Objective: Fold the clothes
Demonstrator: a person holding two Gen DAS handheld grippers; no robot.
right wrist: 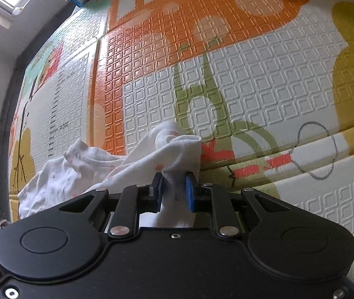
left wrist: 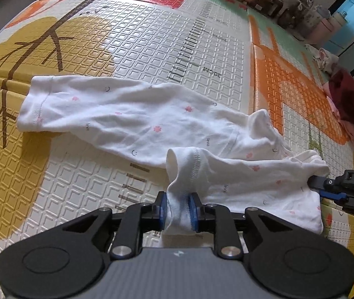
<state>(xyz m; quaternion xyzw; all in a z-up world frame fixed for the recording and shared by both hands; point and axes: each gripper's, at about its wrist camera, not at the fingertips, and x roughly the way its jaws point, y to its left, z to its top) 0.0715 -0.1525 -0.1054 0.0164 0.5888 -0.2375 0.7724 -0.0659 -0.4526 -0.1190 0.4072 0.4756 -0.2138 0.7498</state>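
Two claws grip one white garment over a patterned play mat.

Nearest in the left wrist view, the left claw (left wrist: pixel 177 208) pinches a bunched hem of the white garment (left wrist: pixel 132 117) between its blue pads (left wrist: pixel 163 210). Just to the right, the right claw (right wrist: pixel 173 190) is clamped on another gathered fold of the same cloth. Beyond them, one long leg lies stretched flat on the play mat (left wrist: pixel 152 37), with a heap of dark red and pink clothes (left wrist: pixel 349 104) at its far edge.

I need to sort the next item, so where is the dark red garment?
In the left wrist view the dark red garment lies at the right edge of the patterned foam mat, beyond the white flowered garment.
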